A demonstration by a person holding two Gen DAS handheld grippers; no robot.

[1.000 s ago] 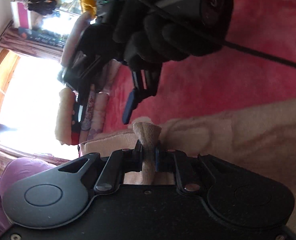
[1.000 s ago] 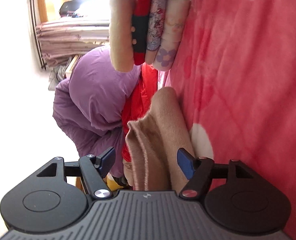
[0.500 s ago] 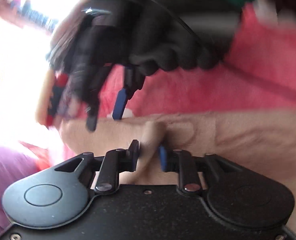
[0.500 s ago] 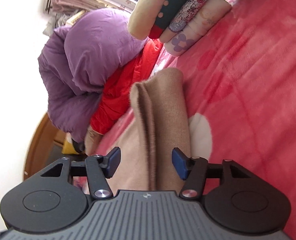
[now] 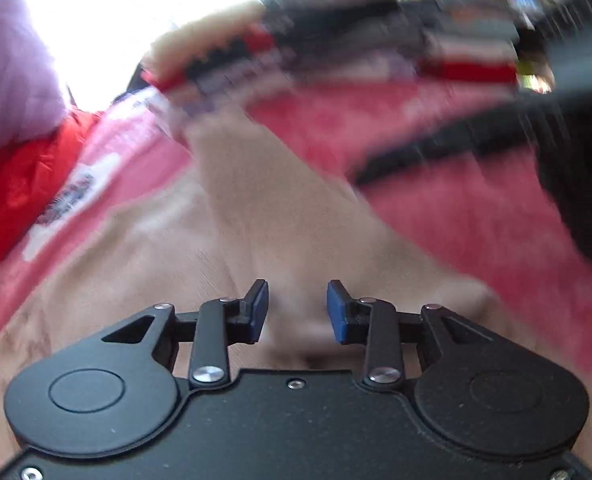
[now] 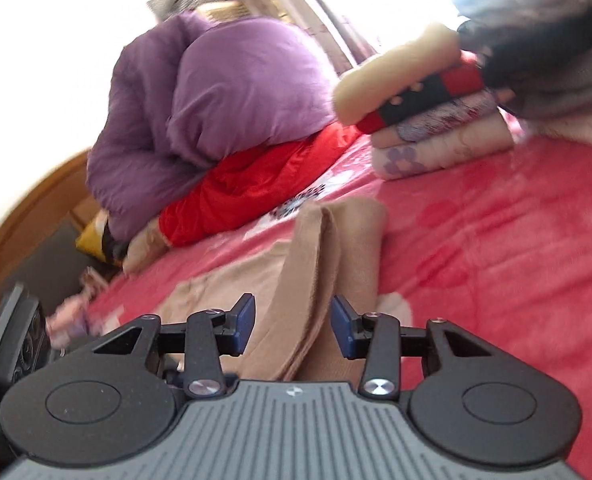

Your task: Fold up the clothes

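Two claws, both standing apart with nothing clamped, which is where the risk sits. My left claw [image 5: 297, 310] has its blue pads [image 5: 258, 307] spread either side of a raised ridge of the tan garment [image 5: 280, 216]; the cloth lies in the gap, but I judge it loose, since I see daylight between pad and fabric. My right claw [image 6: 292, 322] is likewise spread, straddling a doubled edge of the same garment [image 6: 327, 248] that runs forward and away from it.

What could go wrong: if I close either claw carelessly I may catch only the top layer, and the fold beneath would slide open as I lift. The knit looks soft and limp, so a shallow bite near the edge could slip out. Dragging it could also bunch the pink bedspread [image 6: 495, 240] under it. The left view is heavily blurred, so I cannot place that ridge exactly, and a hasty pinch could miss it.

The garment is tan, finely ribbed knit, lying on the bedspread directly below and ahead of both claws, partly folded lengthwise with a neat stacked edge ahead of my right claw. Beyond it, ahead and to the right, sits a pile of folded clothes [image 6: 435, 128]; ahead and to the left, a purple bundle [image 6: 216, 100] rests on something red [image 6: 256, 184].
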